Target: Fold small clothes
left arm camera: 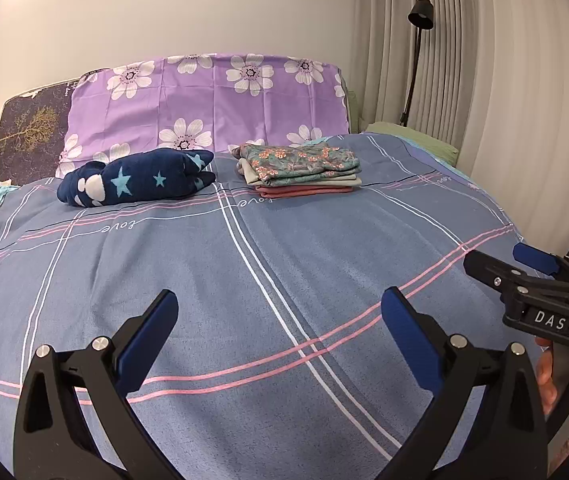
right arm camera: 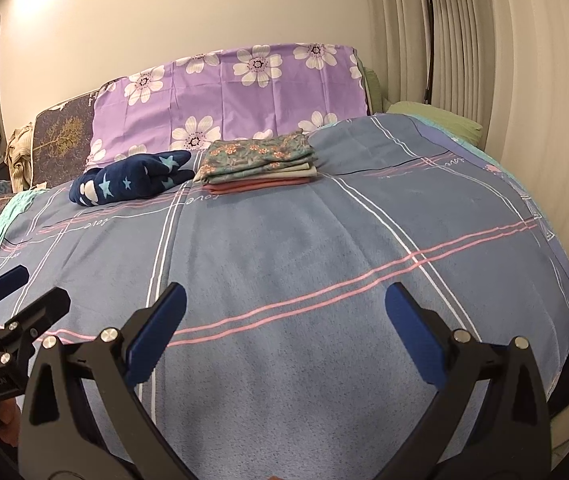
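Both grippers hover over the blue plaid bedspread with nothing in them: the left gripper fills the bottom of its own view with its fingers spread wide, and the right gripper does the same in its view, jaws wide apart. Up in the middle of each frame sits the folded stack of small clothes, floral piece on top. Just to its left lies the rumpled navy star-print garment, both in front of the purple flowered pillow.
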`<state>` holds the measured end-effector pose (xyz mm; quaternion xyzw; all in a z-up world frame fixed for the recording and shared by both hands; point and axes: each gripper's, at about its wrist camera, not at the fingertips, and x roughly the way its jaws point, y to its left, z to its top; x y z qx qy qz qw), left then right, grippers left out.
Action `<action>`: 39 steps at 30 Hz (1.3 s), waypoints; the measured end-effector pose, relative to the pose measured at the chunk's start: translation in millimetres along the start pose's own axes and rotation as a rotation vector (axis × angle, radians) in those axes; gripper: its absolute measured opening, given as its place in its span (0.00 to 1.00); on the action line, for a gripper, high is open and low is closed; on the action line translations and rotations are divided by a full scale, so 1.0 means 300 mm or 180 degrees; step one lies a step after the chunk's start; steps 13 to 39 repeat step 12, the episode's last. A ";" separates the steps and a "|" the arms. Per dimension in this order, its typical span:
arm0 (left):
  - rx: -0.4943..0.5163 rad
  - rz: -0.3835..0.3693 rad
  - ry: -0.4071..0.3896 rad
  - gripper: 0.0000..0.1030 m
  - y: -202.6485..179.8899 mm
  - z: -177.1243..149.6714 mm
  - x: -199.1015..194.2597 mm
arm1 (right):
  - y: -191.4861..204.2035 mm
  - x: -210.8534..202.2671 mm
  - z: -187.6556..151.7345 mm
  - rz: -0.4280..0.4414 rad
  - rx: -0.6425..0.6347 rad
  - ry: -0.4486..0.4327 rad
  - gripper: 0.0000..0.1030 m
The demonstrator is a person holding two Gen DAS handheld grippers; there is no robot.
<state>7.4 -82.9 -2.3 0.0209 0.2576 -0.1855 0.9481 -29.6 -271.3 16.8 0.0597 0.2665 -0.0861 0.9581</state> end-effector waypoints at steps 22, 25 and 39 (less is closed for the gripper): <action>0.0032 0.0008 0.0001 0.99 -0.010 -0.003 -0.001 | 0.017 -0.008 0.002 -0.0010 -0.0069 0.0003 0.98; 0.0032 0.0008 0.0001 0.99 -0.010 -0.003 -0.001 | 0.017 -0.008 0.002 -0.0010 -0.0069 0.0003 0.98; 0.0032 0.0008 0.0001 0.99 -0.010 -0.003 -0.001 | 0.017 -0.008 0.002 -0.0010 -0.0069 0.0003 0.98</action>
